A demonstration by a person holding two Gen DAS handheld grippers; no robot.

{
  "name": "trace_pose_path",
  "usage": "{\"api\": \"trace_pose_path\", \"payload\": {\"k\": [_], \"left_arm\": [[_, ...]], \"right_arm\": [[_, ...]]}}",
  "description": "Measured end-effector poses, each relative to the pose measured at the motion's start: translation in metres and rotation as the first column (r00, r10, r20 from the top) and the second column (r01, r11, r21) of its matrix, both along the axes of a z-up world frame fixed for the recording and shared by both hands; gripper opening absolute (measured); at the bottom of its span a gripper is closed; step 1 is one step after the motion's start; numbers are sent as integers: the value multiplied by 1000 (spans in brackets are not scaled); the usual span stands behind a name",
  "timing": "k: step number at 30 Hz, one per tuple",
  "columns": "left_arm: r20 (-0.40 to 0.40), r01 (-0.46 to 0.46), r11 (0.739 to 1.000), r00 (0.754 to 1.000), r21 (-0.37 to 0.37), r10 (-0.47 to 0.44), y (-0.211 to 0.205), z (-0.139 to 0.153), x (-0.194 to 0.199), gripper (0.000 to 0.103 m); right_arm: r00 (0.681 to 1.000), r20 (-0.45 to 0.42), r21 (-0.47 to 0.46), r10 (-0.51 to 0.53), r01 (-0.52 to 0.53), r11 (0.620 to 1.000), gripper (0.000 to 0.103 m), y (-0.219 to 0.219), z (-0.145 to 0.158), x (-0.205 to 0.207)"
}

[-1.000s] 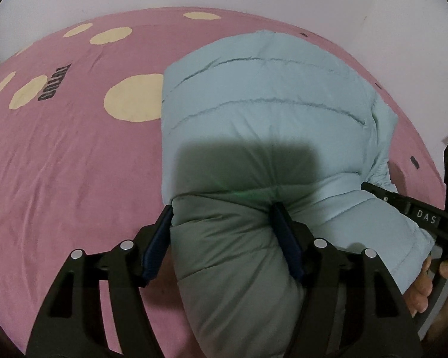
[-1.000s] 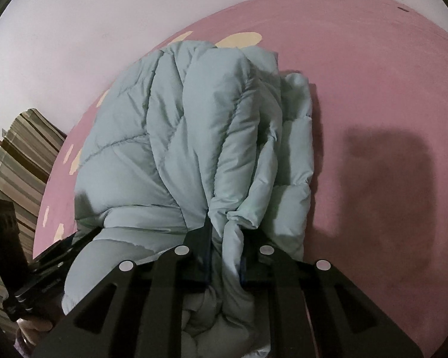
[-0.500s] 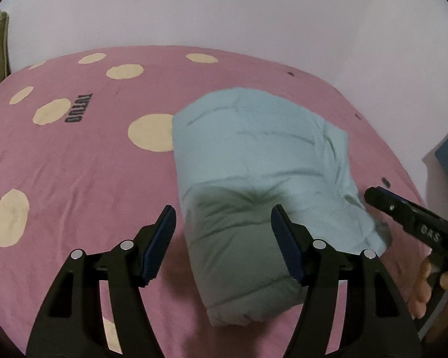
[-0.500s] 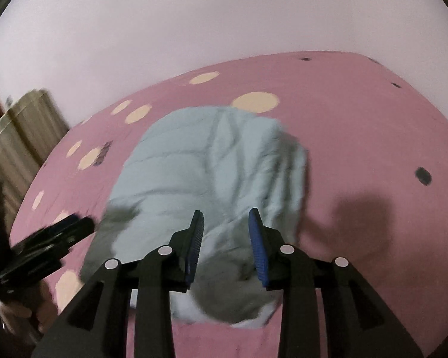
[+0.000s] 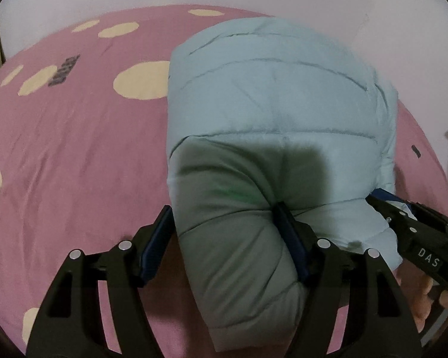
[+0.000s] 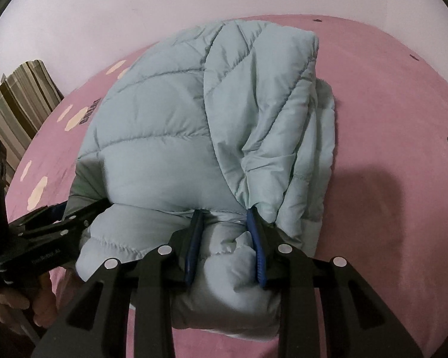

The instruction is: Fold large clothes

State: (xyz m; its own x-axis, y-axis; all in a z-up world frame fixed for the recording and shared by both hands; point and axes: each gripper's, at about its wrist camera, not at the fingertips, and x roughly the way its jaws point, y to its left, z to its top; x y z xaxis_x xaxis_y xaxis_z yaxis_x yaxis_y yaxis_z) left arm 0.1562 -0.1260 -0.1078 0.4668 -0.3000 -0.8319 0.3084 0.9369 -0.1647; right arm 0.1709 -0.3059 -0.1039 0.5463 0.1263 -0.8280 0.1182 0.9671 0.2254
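Observation:
A light blue puffer jacket [image 5: 277,98] lies folded into a thick bundle on the pink bedsheet [image 5: 74,155]; it also shows in the right wrist view [image 6: 170,125]. My left gripper [image 5: 227,223] is wide open, its jaws straddling the near left end of the bundle. My right gripper [image 6: 225,226] is partly open, with a fold of the jacket's near right end between its jaws. The right gripper also shows at the right edge of the left wrist view [image 5: 415,232].
The pink sheet has cream dots [image 5: 140,79] and a dark printed word [image 5: 64,70]. A pale wall [image 6: 164,6] runs behind the bed. A striped cushion [image 6: 21,95] stands at the far left.
Half a second ago both grippers were pulled back from the jacket. Now both have moved forward and their jaws are around its near edge again. The right jaws stand wider than a second ago.

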Motion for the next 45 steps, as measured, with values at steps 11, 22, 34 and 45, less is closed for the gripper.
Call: {"api": "trace_pose_path", "payload": {"k": [11, 22, 34, 45], "left_arm": [[149, -10, 1000, 989, -29, 14, -4, 82, 16, 63], [55, -92, 996, 994, -4, 92, -33, 42, 91, 65], [17, -90, 996, 996, 19, 90, -43, -5, 106, 75], [40, -87, 995, 996, 43, 85, -48, -17, 106, 77]], "right_arm": [[984, 171, -24, -42, 47, 999, 32, -10, 80, 11], [990, 103, -52, -97, 103, 993, 32, -26, 41, 86], [992, 41, -26, -121, 123, 992, 34, -32, -16, 102], [989, 52, -22, -136, 137, 990, 34, -33, -24, 102]]}}
